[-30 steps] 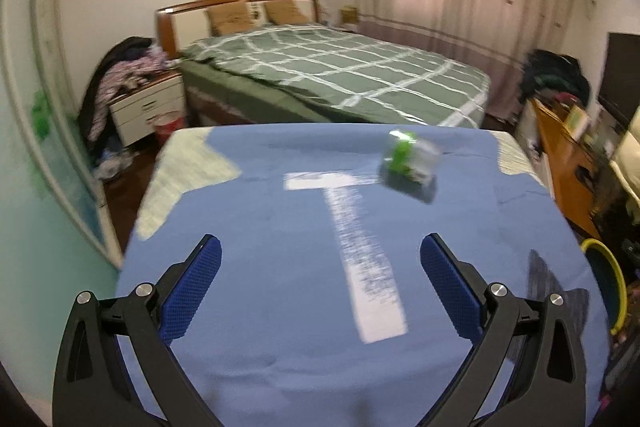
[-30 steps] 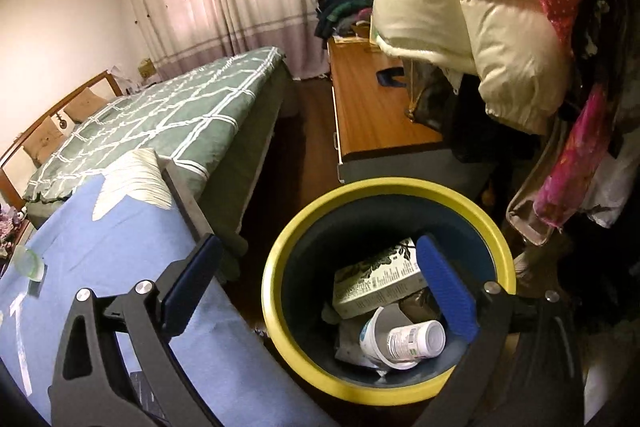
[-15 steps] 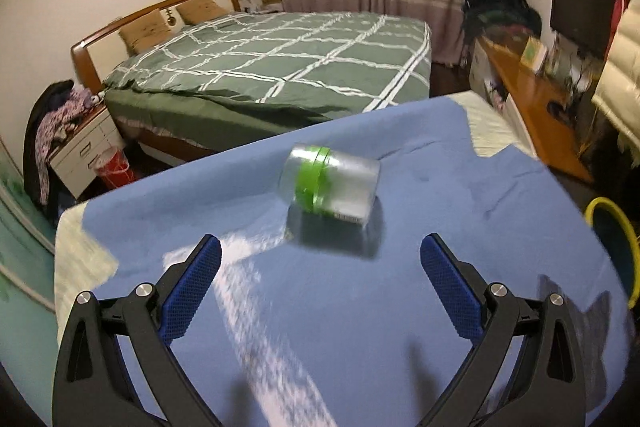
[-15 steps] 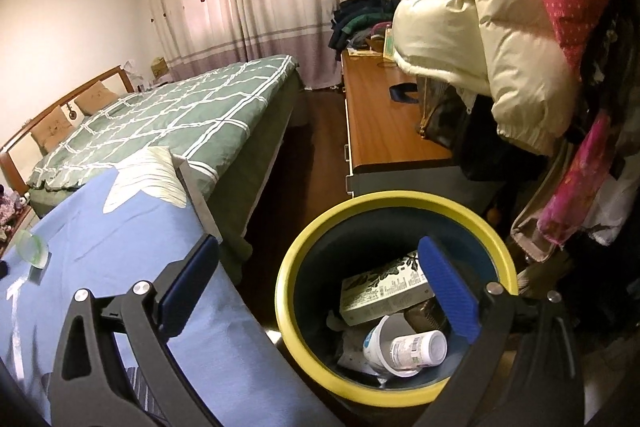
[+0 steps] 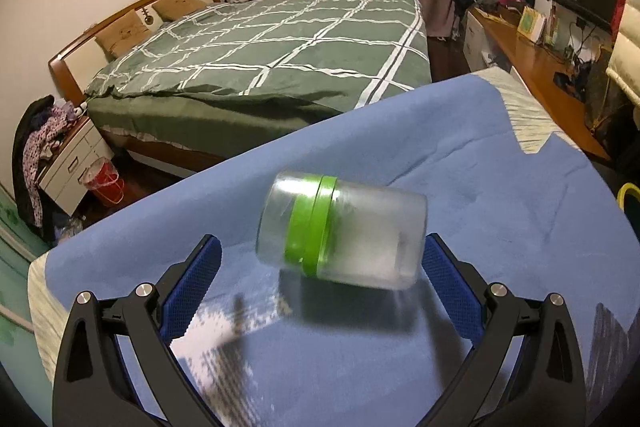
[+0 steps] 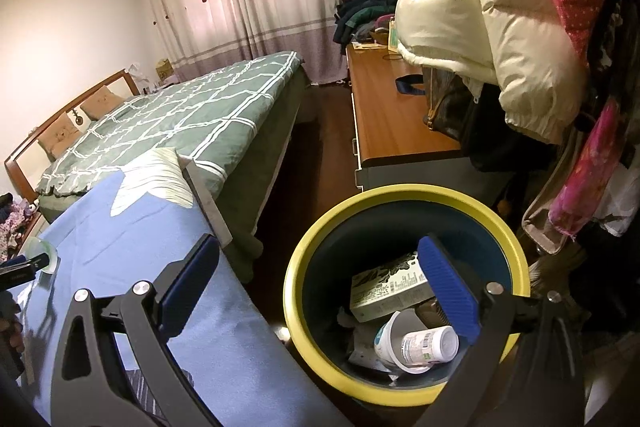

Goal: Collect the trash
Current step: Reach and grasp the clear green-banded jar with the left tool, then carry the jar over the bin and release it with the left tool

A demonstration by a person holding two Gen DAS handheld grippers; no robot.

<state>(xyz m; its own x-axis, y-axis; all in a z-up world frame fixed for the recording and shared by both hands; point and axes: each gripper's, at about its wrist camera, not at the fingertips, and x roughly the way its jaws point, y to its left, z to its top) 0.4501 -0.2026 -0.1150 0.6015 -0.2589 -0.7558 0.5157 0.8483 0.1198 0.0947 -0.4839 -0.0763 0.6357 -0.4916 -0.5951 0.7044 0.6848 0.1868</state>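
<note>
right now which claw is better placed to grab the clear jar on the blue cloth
Left. The left claw is open with the clear jar lying on its side between its fingers. The right claw hangs open over the yellow-rimmed bin, far from the jar.

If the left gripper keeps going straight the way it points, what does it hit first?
Most likely the clear jar with the green band, lying on its side on the blue cloth between the open left gripper. Depth is hard to judge.
</note>
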